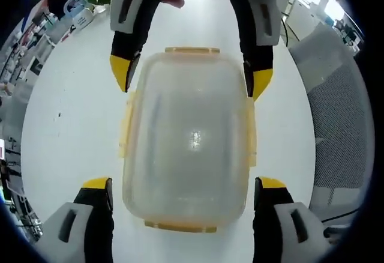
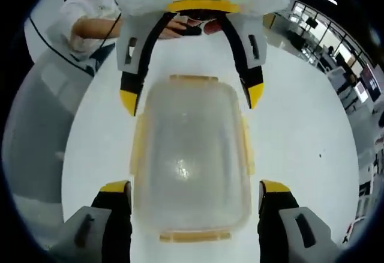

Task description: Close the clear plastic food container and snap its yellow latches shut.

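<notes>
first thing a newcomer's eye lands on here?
The clear plastic food container with yellow latches, lid on, sits mid-frame on the white table. Two yellow-tipped grippers face each other across it, both open: the left gripper at one short end, the right gripper at the other.

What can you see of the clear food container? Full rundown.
The clear food container is a rounded rectangular box of frosted, translucent plastic with its lid on, lying flat on the white table. Yellow latches run along all four edges; the pictures do not settle whether they are snapped. The left tool and right tool straddle opposite ends, jaws spread wider than the box, touching nothing.
</notes>
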Available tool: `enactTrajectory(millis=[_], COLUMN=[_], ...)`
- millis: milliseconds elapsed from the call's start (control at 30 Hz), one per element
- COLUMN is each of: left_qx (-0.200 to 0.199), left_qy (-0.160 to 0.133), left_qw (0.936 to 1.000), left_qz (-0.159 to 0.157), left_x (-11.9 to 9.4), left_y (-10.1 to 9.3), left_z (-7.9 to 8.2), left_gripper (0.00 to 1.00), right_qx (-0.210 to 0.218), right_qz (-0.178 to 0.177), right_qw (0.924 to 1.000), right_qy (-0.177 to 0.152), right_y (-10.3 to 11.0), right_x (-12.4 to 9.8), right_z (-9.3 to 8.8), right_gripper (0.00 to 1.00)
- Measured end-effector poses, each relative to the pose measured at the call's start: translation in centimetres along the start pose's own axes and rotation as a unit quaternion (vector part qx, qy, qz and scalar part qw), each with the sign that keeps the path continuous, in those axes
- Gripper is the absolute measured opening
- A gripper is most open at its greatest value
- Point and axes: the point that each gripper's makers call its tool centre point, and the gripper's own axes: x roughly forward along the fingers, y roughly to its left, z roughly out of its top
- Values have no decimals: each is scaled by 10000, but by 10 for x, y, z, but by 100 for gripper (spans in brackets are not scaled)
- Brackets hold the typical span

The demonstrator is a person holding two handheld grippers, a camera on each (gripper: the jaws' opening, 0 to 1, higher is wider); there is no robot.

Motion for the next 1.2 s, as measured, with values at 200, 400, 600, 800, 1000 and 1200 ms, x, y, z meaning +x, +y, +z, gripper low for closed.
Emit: enactTrajectory(millis=[200,400,600,800,1000,1200], left_qx=[-40,-156,-346,-637,-789,-1241], left_qy=[-55,-84,-208,-326,-417,-762], left_qw=[10000,9997,9989,9971,9955,9886], left_qz=[67,146,226,241,326,379], left_x=[-2,-5,-9,-13,-16,-19], left_y=[3,4,6,4,5,5], left_z=[-4,-12,-17,-23,-28,-26], left_gripper=[99,99,99,99,99,99], right_qx=[74,328,575,799,1031,1414], right_qz=[-115,-197,-228,-318,-428,-557], right_qw=[9997,9985,9966,9931,9889,9802], right_qy=[-188,-404,-546,-796,-983,-1273], right_y=[-5,-7,-5,-5,-8,-12], right_x=[-6,-11,-14,-18,-22,-29], right_z=[-5,-7,-9,-6,-6,-4], right_gripper=[99,100,100,100,100,100])
